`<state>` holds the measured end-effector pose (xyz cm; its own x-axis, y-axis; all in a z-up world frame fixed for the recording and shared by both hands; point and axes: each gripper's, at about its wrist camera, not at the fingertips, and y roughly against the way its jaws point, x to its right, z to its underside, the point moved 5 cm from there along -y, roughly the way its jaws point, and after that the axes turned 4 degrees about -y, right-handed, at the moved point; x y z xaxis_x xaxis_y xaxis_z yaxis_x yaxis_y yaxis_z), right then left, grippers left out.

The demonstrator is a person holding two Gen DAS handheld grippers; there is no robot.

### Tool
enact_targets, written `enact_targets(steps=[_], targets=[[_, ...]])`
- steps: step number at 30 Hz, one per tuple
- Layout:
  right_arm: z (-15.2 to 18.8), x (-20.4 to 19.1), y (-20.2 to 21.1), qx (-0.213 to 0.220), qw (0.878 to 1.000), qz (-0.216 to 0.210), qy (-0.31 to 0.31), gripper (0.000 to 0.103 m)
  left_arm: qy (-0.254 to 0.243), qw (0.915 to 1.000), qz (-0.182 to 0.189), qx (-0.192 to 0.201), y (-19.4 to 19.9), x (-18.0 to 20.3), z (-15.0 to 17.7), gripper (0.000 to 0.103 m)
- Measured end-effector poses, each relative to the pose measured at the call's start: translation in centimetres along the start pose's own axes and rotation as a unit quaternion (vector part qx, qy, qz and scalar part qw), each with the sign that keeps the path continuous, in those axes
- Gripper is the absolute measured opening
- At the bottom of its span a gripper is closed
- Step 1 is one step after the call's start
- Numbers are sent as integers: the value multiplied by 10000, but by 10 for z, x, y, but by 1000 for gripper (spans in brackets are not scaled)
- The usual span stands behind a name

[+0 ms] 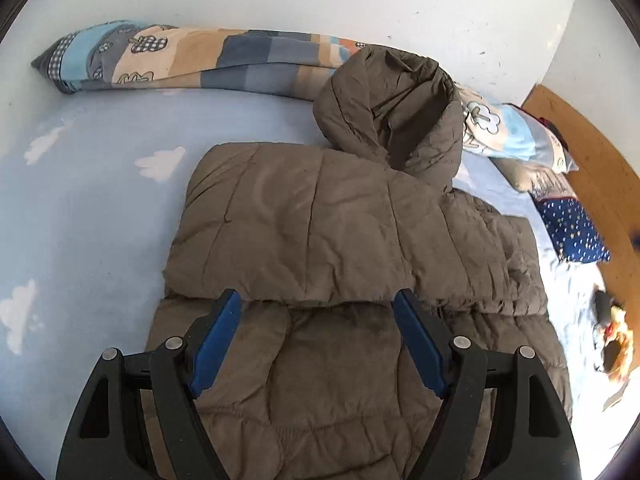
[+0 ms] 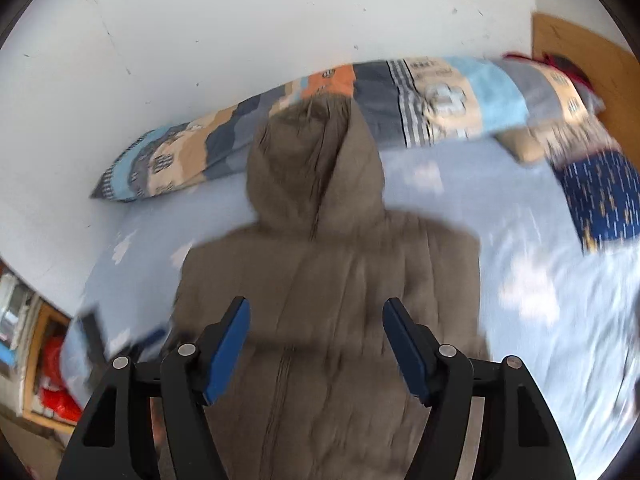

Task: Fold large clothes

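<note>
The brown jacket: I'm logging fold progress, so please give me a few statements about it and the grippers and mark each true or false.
1. The brown jacket lies on a light blue sheet with white clouds. True.
2. The left gripper is clamped on the jacket's hem. False: its jaws stand open, holding nothing.
3. The hood is tucked under the jacket's body. False: it sticks out toward the patchwork pillow.
4. The right gripper is open. True.
5. A folded layer lies across the jacket's body. True.
</note>
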<state>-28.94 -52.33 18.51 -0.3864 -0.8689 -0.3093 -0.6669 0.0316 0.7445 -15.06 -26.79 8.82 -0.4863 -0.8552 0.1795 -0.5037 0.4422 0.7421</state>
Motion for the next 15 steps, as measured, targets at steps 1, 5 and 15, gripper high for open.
enact_targets(steps=[1,5,15], targets=[[-16,0,-14,-12,10000,53,61,73,12,10000,13,11,0,0,0,78],[-101,9,-93,30,9993,348,93,73,-250,9996,27,135,4,7,-5,78],[-218,44,-247,165,9947,889,-491,73,-682,9968,-369,215,0,-5,-3,78]])
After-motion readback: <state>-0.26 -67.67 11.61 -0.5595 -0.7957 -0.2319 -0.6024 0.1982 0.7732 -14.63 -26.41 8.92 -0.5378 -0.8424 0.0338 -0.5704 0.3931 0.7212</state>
